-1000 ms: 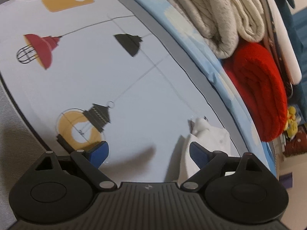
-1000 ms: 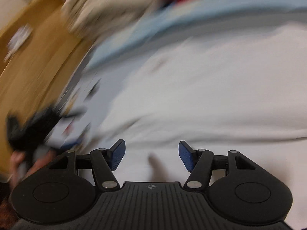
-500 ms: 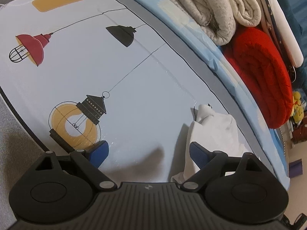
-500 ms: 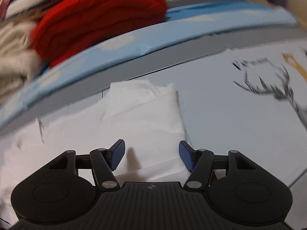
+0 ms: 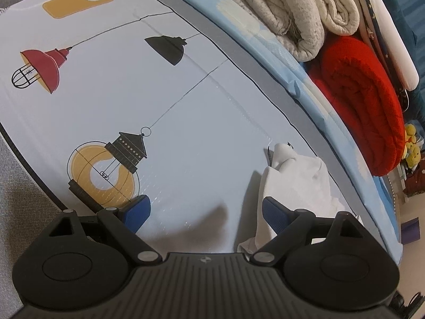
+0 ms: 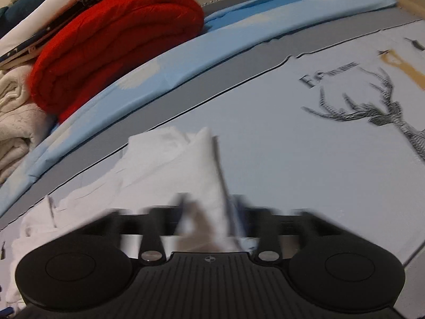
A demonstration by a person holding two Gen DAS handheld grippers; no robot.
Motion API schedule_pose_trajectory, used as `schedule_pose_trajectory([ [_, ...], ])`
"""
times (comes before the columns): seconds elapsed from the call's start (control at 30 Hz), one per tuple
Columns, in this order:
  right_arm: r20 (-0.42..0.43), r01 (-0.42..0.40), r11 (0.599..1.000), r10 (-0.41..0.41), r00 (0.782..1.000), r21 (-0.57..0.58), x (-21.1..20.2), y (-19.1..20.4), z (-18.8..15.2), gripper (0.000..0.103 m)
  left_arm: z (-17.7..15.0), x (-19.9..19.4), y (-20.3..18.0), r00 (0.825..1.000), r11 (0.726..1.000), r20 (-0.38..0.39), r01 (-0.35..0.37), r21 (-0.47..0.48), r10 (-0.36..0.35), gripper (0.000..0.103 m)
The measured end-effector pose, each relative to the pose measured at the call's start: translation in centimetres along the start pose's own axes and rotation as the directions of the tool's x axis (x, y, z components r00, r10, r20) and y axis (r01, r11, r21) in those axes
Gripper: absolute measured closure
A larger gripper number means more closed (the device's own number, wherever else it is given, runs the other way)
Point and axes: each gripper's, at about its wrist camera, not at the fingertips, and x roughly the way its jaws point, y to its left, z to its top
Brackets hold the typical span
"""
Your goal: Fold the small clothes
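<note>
A small white garment (image 5: 300,183) lies rumpled on the pale printed mat (image 5: 186,106), just beyond my left gripper's right finger. My left gripper (image 5: 205,212) is open and empty, low over the mat with the garment at its right side. In the right wrist view the same white garment (image 6: 170,170) spreads in front and to the left. My right gripper (image 6: 211,212) is motion-blurred, its fingers close together around the garment's right edge fold; the jaws look mid-closing.
A rolled red blanket (image 5: 364,101) and cream blankets (image 5: 300,13) are stacked behind the mat on a light blue sheet (image 5: 265,45). The red blanket (image 6: 117,40) also shows in the right wrist view. A deer print (image 6: 372,111) marks the mat's right part.
My right gripper has swung to the garment's right edge and its fingers have closed inward from wide open. My left gripper has drifted slightly and stays open.
</note>
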Motion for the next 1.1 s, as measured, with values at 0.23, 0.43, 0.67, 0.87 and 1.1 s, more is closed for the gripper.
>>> schedule_pose_trajectory([
  [0.23, 0.032, 0.029, 0.982, -0.023, 0.999, -0.187, 1.6, 3.2, 0.8, 0.101, -0.1, 0.2, -0.1, 1.000, 1.000, 0.002, -0.004, 0.022, 0.004, 0.009],
  [0.43, 0.050, 0.099, 0.995, -0.100, 0.994, 0.030, 2.2, -3.0, 2.1, 0.099, -0.2, 0.3, -0.1, 1.000, 1.000, 0.005, -0.002, 0.024, 0.002, 0.009],
  [0.67, 0.099, 0.053, 0.993, -0.064, 0.993, 0.106, -1.4, -4.2, 0.4, 0.041, -0.5, 0.5, -0.5, 1.000, 0.998, 0.012, -0.018, 0.052, 0.017, 0.009],
  [0.87, 0.045, 0.167, 0.966, -0.161, 0.986, -0.197, -2.9, -2.6, -5.0, 0.040, -0.4, 0.4, -0.4, 1.000, 0.999, 0.009, -0.013, 0.042, 0.012, 0.009],
  [1.1, 0.089, 0.223, 0.951, -0.208, 0.974, -0.213, -6.0, -2.8, -6.6, 0.039, -0.4, 0.3, -0.2, 1.000, 0.999, 0.005, -0.009, 0.036, 0.009, 0.009],
])
